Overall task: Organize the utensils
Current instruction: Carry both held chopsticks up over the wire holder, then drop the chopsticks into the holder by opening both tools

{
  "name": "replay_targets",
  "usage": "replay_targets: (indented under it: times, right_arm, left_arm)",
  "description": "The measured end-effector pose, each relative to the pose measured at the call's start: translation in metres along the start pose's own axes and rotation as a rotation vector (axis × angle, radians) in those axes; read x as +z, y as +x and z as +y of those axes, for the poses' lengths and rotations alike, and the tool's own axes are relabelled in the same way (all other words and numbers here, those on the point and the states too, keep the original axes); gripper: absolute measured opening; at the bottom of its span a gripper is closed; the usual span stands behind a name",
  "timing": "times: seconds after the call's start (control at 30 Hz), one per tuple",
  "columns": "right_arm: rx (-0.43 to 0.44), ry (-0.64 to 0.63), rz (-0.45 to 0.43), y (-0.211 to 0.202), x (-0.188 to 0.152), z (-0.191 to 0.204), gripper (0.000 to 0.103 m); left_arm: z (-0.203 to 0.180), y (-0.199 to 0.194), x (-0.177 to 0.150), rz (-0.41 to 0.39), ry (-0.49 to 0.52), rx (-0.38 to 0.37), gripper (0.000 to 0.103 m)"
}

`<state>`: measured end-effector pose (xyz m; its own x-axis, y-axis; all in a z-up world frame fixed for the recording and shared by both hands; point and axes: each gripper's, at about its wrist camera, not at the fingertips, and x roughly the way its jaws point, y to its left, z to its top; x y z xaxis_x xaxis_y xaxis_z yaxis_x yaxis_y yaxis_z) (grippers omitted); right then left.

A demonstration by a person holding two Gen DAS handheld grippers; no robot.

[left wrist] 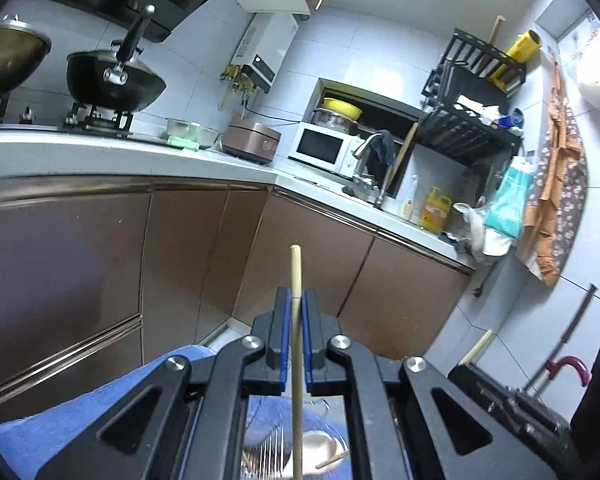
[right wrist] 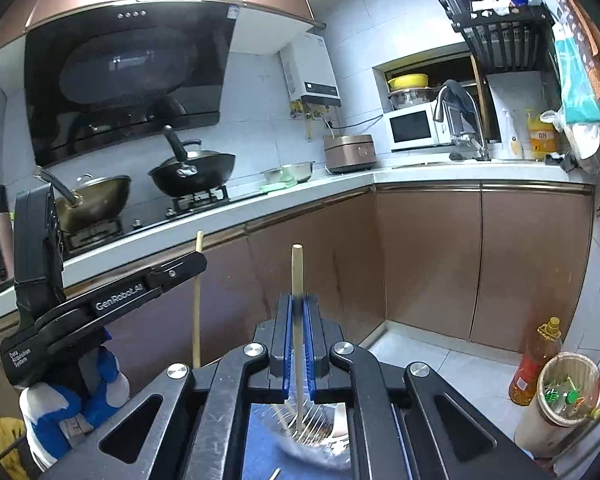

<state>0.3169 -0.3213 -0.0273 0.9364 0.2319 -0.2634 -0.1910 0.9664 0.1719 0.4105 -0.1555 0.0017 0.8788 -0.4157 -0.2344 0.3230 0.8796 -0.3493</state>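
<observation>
My left gripper (left wrist: pixel 296 298) is shut on a pale wooden chopstick (left wrist: pixel 296 268), which stands upright between the blue pads. My right gripper (right wrist: pixel 297 300) is shut on a second wooden chopstick (right wrist: pixel 297 268), also upright. Under the jaws in both views is a clear container (right wrist: pixel 304 428) holding metal forks, on a blue cloth (left wrist: pixel 60 432). A white spoon (left wrist: pixel 316 446) lies beside the forks. The right wrist view also shows the left gripper (right wrist: pixel 198 260) with its chopstick (right wrist: pixel 197 312), carried by a hand in a blue and white glove (right wrist: pixel 80 400).
Brown cabinet fronts (left wrist: pixel 100 264) run under a white counter (left wrist: pixel 100 152) with a black wok (left wrist: pixel 116 80), rice cooker (left wrist: pixel 252 142), microwave (left wrist: pixel 322 148) and sink tap (right wrist: pixel 456 120). On the floor at right stand an oil bottle (right wrist: pixel 534 364) and a small bin (right wrist: pixel 568 392).
</observation>
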Motion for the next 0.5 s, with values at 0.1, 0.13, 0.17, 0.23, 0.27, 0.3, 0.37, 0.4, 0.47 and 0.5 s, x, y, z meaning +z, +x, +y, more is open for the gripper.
replay_targets:
  times: [0.1, 0.13, 0.17, 0.23, 0.27, 0.3, 0.37, 0.4, 0.47, 0.5]
  right_arm:
    - [-0.009, 0.006, 0.006, 0.023, -0.014, -0.010, 0.006]
    - [-0.013, 0.005, 0.011, 0.031, -0.021, -0.012, 0.006]
    - [-0.014, 0.002, 0.016, 0.034, -0.027, -0.013, 0.006]
    - [-0.026, -0.009, 0.036, 0.045, -0.040, -0.016, 0.006]
    - [-0.027, -0.011, 0.048, 0.050, -0.048, -0.017, 0.006]
    - [-0.026, -0.010, 0.064, 0.055, -0.054, -0.018, 0.006]
    - [-0.038, -0.018, 0.087, 0.061, -0.065, -0.018, 0.006]
    - [-0.038, -0.017, 0.095, 0.062, -0.069, -0.019, 0.006]
    - [-0.036, -0.006, 0.101, 0.060, -0.072, -0.021, 0.006]
    - [-0.037, -0.005, 0.101, 0.058, -0.072, -0.020, 0.007]
  left_arm:
    - [0.008, 0.025, -0.013, -0.008, -0.016, 0.018, 0.005]
    - [0.010, 0.033, -0.021, -0.009, -0.009, 0.032, 0.005]
    - [0.013, 0.040, -0.027, -0.004, -0.009, 0.033, 0.005]
    - [0.018, 0.053, -0.042, 0.013, -0.016, 0.031, 0.005]
    - [0.021, 0.058, -0.049, 0.015, -0.016, 0.035, 0.005]
    - [0.023, 0.061, -0.055, 0.017, -0.014, 0.038, 0.005]
    - [0.027, 0.065, -0.064, 0.034, -0.013, 0.039, 0.005]
    - [0.029, 0.066, -0.067, 0.039, -0.015, 0.037, 0.006]
    - [0.031, 0.063, -0.069, 0.041, -0.009, 0.034, 0.008]
    - [0.031, 0.059, -0.069, 0.038, -0.005, 0.035, 0.014]
